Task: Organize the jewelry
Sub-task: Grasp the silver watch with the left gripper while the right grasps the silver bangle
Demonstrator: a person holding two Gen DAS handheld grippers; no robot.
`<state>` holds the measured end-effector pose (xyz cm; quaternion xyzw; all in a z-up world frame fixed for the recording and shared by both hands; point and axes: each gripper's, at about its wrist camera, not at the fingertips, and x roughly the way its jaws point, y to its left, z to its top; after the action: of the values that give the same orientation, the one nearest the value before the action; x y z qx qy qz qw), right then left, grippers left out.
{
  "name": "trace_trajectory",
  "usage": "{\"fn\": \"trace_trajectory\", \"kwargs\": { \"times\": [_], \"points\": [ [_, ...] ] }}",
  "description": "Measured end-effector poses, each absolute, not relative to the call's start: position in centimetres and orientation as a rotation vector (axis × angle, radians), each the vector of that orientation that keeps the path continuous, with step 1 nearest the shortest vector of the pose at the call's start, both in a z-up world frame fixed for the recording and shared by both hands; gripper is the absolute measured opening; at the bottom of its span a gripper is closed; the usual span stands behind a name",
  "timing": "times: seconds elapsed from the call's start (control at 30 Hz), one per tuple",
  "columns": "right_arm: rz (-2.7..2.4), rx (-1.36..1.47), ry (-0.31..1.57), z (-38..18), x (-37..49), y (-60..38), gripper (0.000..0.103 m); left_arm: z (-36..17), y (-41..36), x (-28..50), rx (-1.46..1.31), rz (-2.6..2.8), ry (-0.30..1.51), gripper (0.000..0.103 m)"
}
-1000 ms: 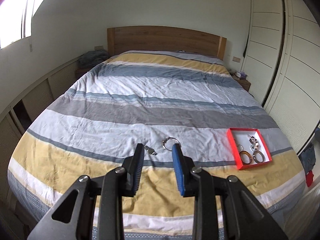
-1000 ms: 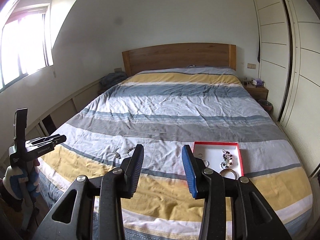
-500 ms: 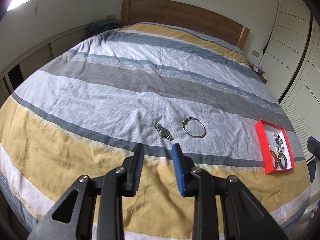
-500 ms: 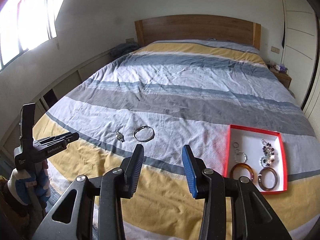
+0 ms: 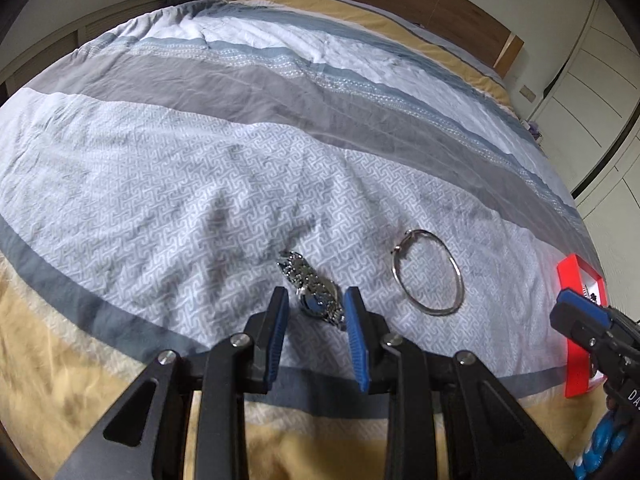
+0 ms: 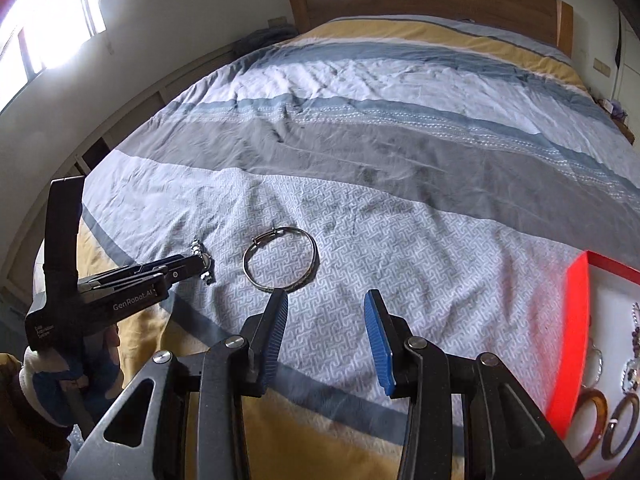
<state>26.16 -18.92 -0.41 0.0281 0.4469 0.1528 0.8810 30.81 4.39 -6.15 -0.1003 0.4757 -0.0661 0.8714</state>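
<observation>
A silver watch (image 5: 314,294) lies on the striped bedspread, right between the blue pads of my left gripper (image 5: 316,296). That gripper is open, and a gap shows on the watch's left side. A silver bangle (image 5: 436,313) lies to the right of the watch. In the right wrist view my right gripper (image 6: 326,304) is open and holds nothing. The bangle (image 6: 316,256) lies just beyond its left fingertip. The left gripper (image 6: 188,264) half hides the watch (image 6: 198,246). A red tray (image 6: 572,340) at the right holds brown bangles (image 6: 592,428) and beaded pieces.
The bedspread (image 6: 400,184) stretches back to a wooden headboard (image 6: 420,0). A gloved hand (image 6: 48,380) holds the left gripper at the bed's left edge. White wardrobe doors (image 5: 600,120) stand to the right of the bed. The right gripper's blue fingertip (image 5: 576,312) shows in front of the red tray (image 5: 576,364).
Both grippers have come down and forward to the bedspread. The left one now has the watch between its pads, and the right one has arrived at the bangle. Neither jaw width has changed.
</observation>
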Motion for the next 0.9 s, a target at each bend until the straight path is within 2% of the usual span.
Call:
{"fn": "trace_trajectory", "kwargs": {
  "times": [0.43, 0.73, 0.8, 0.9],
  "points": [
    [0.365, 0.074, 1.004, -6.6, 32.0, -15.4, 0.040, -8.5, 4.0, 31.2, -0.171, -0.163, 0.935, 0.025],
    [0.357, -0.010, 1.043, -8.3, 33.4, -13.7, 0.039, -8.9, 4.0, 31.4, -0.180, -0.168, 0.922, 0.021],
    [0.351, -0.032, 1.044, -8.3, 33.3, -13.5, 0.036, -8.8, 4.0, 31.5, -0.182, -0.168, 0.923, 0.021],
    [0.338, -0.056, 1.045, -7.9, 32.7, -13.6, 0.016, -8.5, 3.8, 31.3, -0.174, -0.159, 0.923, 0.021]
  ]
}}
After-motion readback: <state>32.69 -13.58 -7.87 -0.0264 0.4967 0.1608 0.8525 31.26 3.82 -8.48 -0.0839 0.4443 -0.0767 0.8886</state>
